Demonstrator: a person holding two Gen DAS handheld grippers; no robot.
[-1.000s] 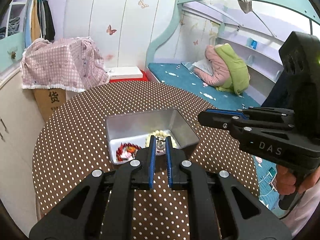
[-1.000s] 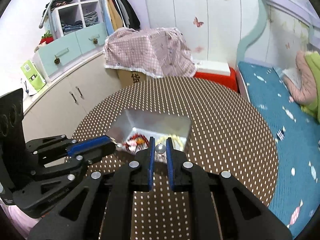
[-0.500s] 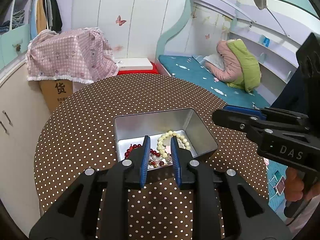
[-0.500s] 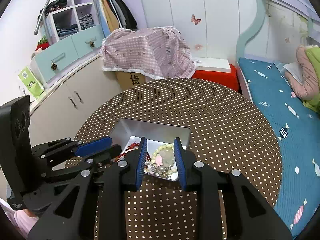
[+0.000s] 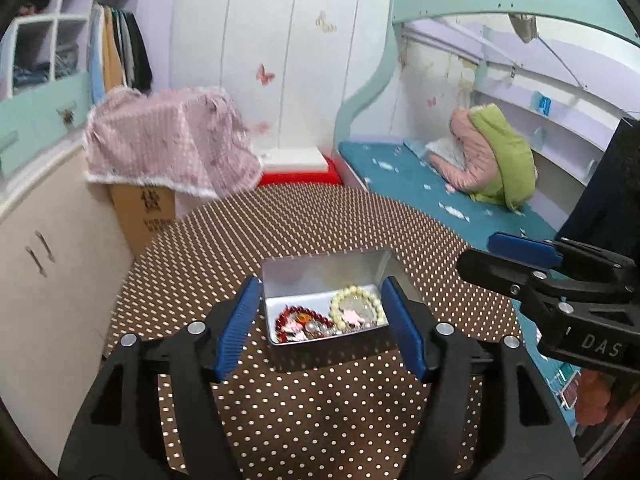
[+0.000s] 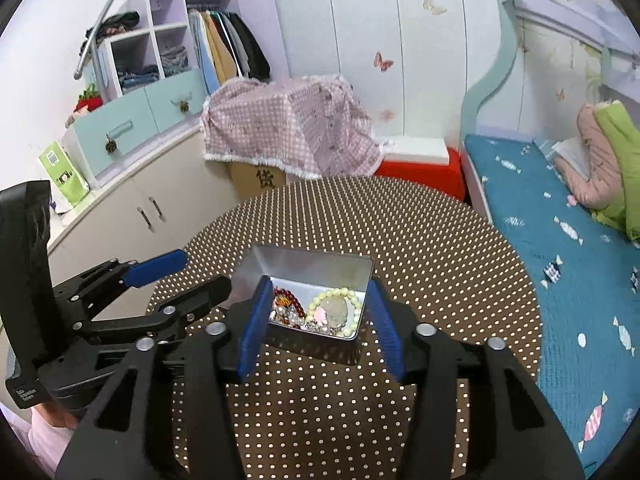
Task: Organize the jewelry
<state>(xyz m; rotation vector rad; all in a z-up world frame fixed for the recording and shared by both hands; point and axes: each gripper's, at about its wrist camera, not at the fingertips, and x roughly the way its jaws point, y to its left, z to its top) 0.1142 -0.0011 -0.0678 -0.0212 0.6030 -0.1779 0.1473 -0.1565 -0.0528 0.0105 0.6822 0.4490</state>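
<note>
A silver metal tin [image 5: 320, 272] [image 6: 304, 266] sits on the round brown dotted table [image 5: 320, 420]. Inside lie a red bead bracelet [image 5: 298, 316] [image 6: 285, 295], a cream bead bracelet [image 5: 357, 307] [image 6: 340, 308] and small mixed pieces. My left gripper [image 5: 320, 320] is open and empty, held above the table just in front of the tin; it also shows at the left of the right wrist view [image 6: 160, 280]. My right gripper [image 6: 316, 320] is open and empty, also just before the tin; it shows at the right of the left wrist view [image 5: 520, 256].
A cabinet [image 6: 132, 208] stands left of the table. A box under a pink checked cloth [image 6: 288, 124] and a red and white box [image 6: 420, 156] lie beyond it. A bed with a blue mattress [image 6: 560, 240] is at the right.
Both grippers have opened wide from nearly shut and pulled back from the tin. The silver bead the right gripper held is no longer between its fingers.
</note>
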